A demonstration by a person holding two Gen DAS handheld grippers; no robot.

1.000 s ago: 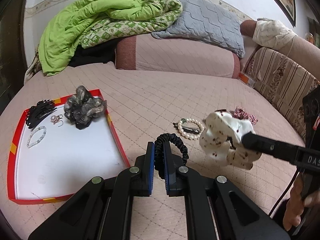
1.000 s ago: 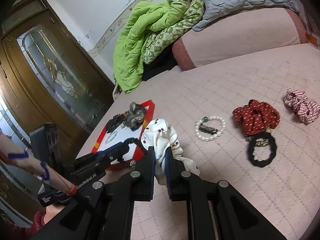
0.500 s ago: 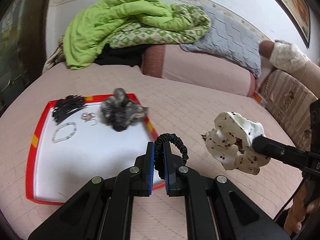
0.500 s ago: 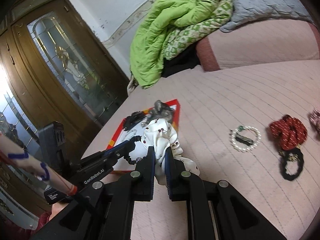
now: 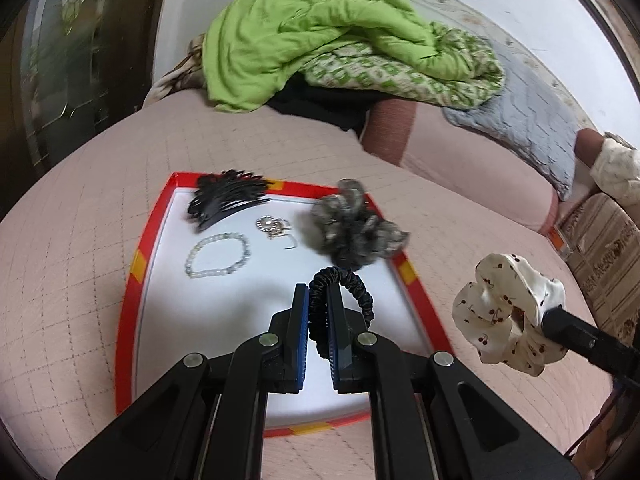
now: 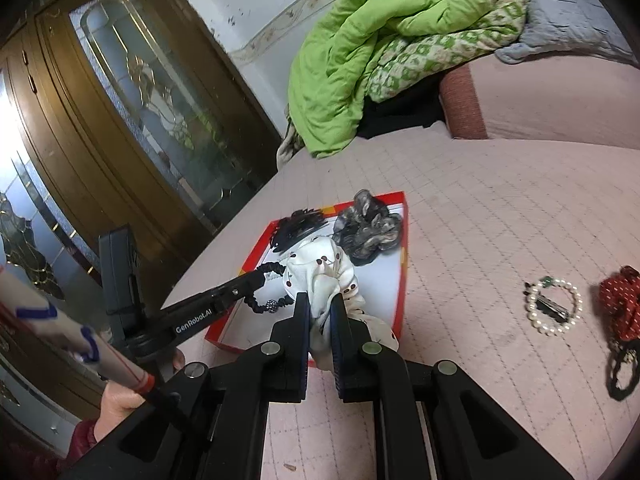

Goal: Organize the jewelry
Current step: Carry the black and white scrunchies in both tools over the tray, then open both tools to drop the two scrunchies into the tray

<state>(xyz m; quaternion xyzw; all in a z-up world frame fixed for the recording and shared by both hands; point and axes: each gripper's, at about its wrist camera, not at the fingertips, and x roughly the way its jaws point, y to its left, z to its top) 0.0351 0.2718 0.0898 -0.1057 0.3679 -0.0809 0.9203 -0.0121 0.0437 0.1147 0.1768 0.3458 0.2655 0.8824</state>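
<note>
So the bed (image 5: 460, 216) is my whole workspace here, with the pile of green blankets (image 5: 320, 36) shoved up at the head end, well beyond the tray. The landmark is the red-rimmed tray (image 5: 138, 264) lying flat on the quilt, since that's where everything is supposed to end up.

Already in the tray: a grey scrunchie (image 5: 354, 232) in the far right corner, a black hair claw (image 5: 224, 200) in the far left corner, a pale bead bracelet (image 5: 218, 256) just in front of the claw, and some small earrings (image 5: 274, 226) between claw and scrunchie. Looks like things get spread out so nothing tangles.

My left gripper (image 5: 318, 312) is clamped narrow on a black hair tie (image 5: 352, 288), held up over the near bare part of the tray, which seems the obvious free spot for it. My right gripper (image 6: 320, 312) is pinched tight on a white cherry-print scrunchie (image 6: 320, 272), hovering off the tray's right edge, probably waiting so the two don't collide.

Well to the right of the tray, on the quilt: a pearl bracelet (image 6: 554, 312), a red dotted scrunchie (image 6: 620, 304) and another black tie (image 6: 618, 368) beside it. Those I'd guess come next.
</note>
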